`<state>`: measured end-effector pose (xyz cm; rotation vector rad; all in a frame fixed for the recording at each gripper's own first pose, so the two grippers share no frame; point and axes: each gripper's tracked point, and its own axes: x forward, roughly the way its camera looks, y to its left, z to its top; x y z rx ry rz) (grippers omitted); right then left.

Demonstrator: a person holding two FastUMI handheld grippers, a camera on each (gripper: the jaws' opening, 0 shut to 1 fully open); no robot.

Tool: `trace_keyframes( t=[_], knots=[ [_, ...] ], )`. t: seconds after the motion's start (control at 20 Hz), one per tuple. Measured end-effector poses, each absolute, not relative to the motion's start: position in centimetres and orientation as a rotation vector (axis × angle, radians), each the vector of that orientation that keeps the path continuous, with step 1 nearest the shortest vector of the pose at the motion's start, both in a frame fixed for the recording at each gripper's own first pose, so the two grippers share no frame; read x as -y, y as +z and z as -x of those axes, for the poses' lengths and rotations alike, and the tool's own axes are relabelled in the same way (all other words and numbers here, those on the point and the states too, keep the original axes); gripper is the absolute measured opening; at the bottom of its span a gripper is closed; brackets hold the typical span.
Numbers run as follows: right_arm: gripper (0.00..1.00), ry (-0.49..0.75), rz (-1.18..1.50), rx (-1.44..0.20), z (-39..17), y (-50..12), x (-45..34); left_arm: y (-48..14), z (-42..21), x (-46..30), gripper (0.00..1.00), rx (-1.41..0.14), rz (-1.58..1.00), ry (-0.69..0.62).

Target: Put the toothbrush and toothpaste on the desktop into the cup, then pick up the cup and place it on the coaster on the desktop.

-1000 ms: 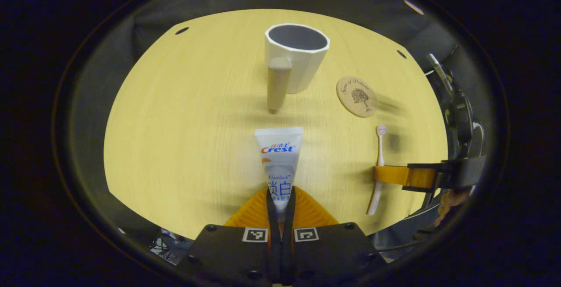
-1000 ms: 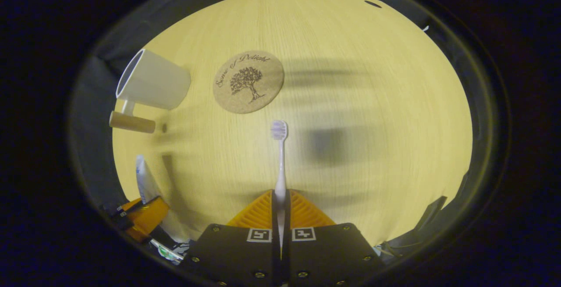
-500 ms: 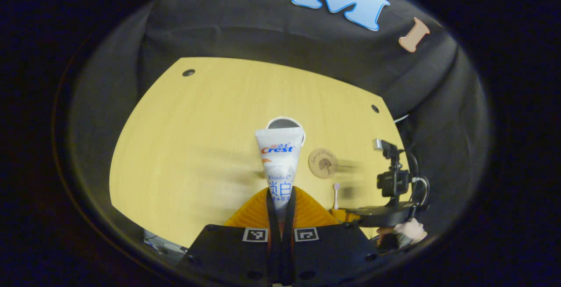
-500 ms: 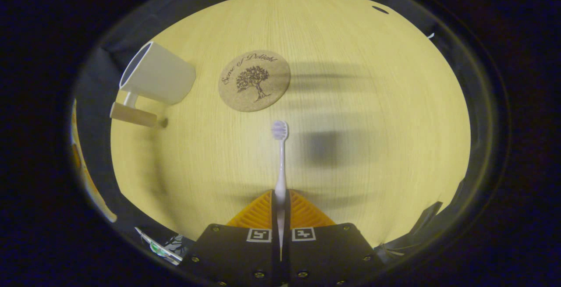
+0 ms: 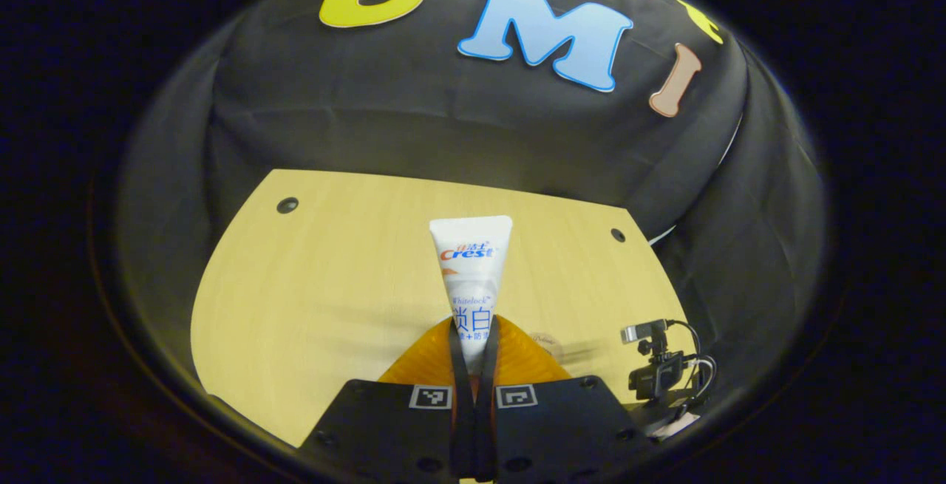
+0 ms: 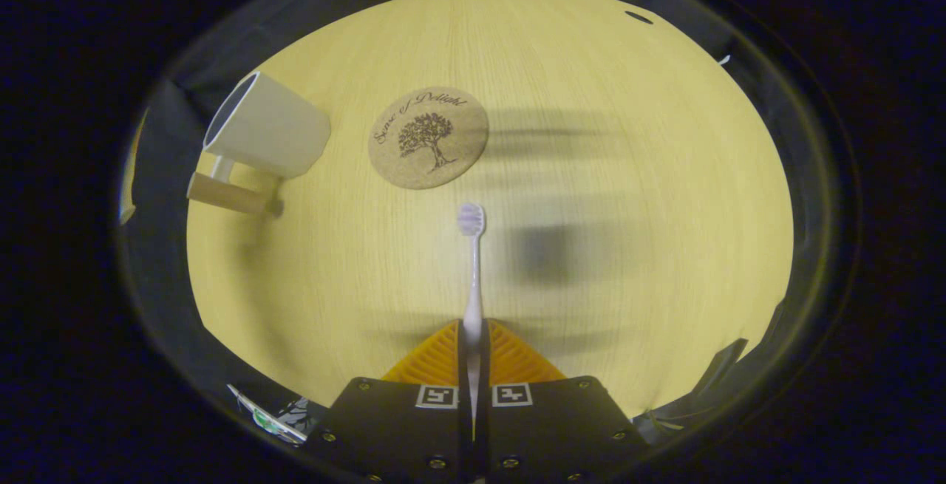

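Jaws hide the toothpaste (image 5: 471,277) cap and toothbrush (image 6: 471,270) handle.

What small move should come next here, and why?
Probably tip the left gripper back down toward the cup and carry the toothpaste over its mouth. Both fingers pinch the tube, which points up at the booth wall, well above the desktop. The right gripper holds the toothbrush, and the cup stands off the coaster.
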<state>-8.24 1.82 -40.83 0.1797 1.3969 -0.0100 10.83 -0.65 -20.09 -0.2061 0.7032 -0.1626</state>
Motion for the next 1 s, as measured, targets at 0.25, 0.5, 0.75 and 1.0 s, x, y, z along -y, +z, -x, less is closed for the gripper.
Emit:
trace_keyframes(
  t=[0.25,0.5,0.75,1.0],
  knots=[
    [0.02,-0.006,-0.178,-1.392,8.3,-40.9,-1.8,-20.6,-15.4,1.7,0.07,-0.597,0.211,-0.178],
    [0.03,-0.003,-0.201,-1.389,8.5,-41.0,-1.8,-22.6,-17.9,1.6,0.07,-0.510,0.120,-0.159],
    [0.03,0.008,-0.213,-1.369,8.4,-41.1,-1.7,-24.9,-18.4,3.2,0.07,-0.459,0.077,-0.182],
    [0.03,0.009,-0.218,-1.364,8.4,-41.1,-1.7,-27.3,-18.1,3.0,0.08,-0.467,0.089,-0.149]
  ],
)
